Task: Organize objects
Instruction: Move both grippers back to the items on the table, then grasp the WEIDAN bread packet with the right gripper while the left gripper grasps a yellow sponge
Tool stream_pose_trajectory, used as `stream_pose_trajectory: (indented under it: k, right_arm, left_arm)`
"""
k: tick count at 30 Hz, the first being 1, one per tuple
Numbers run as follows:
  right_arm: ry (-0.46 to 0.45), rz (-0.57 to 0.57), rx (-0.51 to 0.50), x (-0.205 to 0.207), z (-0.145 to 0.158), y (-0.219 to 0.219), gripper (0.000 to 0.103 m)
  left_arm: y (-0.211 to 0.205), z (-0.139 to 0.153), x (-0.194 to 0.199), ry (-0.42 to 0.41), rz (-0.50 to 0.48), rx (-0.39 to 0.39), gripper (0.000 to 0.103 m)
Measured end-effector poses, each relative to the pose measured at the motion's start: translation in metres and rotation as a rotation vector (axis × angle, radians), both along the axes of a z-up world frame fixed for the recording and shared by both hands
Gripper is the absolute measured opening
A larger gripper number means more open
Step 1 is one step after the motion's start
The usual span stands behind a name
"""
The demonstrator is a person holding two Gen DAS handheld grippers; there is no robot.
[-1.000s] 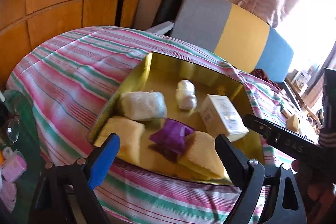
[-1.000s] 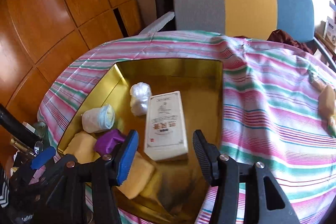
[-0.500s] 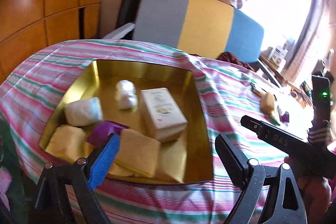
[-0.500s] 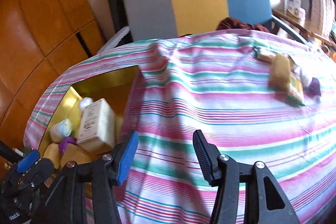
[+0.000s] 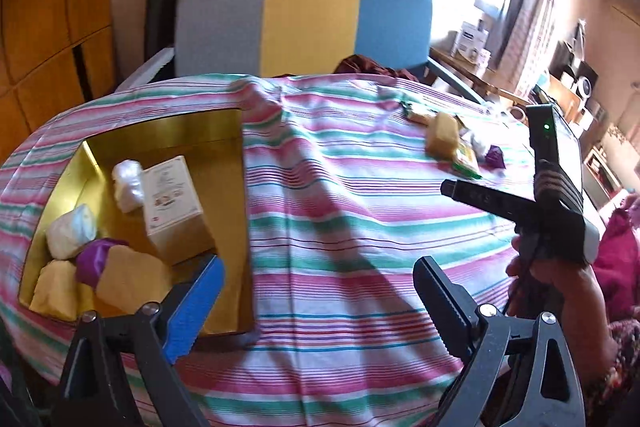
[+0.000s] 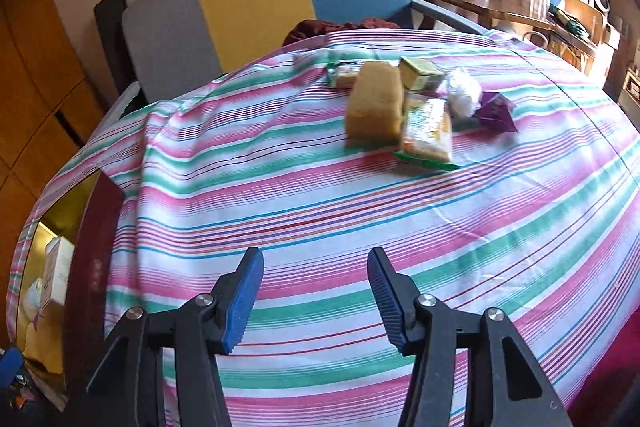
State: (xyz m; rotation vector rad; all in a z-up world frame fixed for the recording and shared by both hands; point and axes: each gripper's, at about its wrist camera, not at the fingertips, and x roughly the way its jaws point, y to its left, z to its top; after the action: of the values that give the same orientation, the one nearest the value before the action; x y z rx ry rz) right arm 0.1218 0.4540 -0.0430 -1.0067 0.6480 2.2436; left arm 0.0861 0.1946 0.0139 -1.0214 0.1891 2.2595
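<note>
Striped desk (image 6: 320, 219): loose snacks (image 6: 400, 107) sit well apart from your gold tray (image 5: 240, 155), awaiting sorting; both your right hand-held gripper (image 6: 316, 301) and left hand-held gripper (image 5: 316, 301) hang released, empty.

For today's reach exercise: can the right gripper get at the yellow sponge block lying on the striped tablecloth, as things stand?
Probably yes. The right gripper is open and empty, pointing at the yellow sponge block across bare striped tablecloth. A green-edged snack packet crowds the sponge's right side.
</note>
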Motion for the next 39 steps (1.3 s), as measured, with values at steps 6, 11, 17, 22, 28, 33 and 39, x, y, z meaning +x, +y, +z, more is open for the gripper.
stream_pose_trajectory:
  k: [6,11,17,22,28,33,39]
  right_arm:
    - [0.006,-0.120,0.021,0.009,0.003,0.061,0.055]
    - [-0.003,-0.169,-0.004,-0.006,-0.001,0.107,0.055]
    - [-0.050,-0.144,-0.033,-0.037,-0.019,0.134,0.055]
    - [-0.063,-0.156,-0.032,-0.046,-0.035,0.142,0.054]
    - [-0.091,-0.123,0.051,-0.035,-0.036,0.128,0.048]
    - [-0.052,-0.147,0.049,-0.006,-0.037,0.111,0.048]
    - [-0.011,-0.164,0.049,0.027,-0.036,0.091,0.048]
  left_arm:
    - [0.023,-0.005,0.012,-0.012,-0.045,-0.029,0.096]
    - [0.036,-0.010,0.018,-0.018,-0.068,-0.057,0.096]
    - [0.047,-0.018,0.015,-0.029,-0.066,-0.086,0.096]
    - [0.058,-0.021,0.008,-0.046,-0.061,-0.096,0.096]
    - [0.081,-0.019,-0.002,-0.029,-0.064,-0.087,0.096]
    - [0.112,-0.015,-0.017,0.014,-0.045,-0.087,0.100]
    - [0.166,-0.014,-0.042,0.083,-0.064,-0.097,0.103]
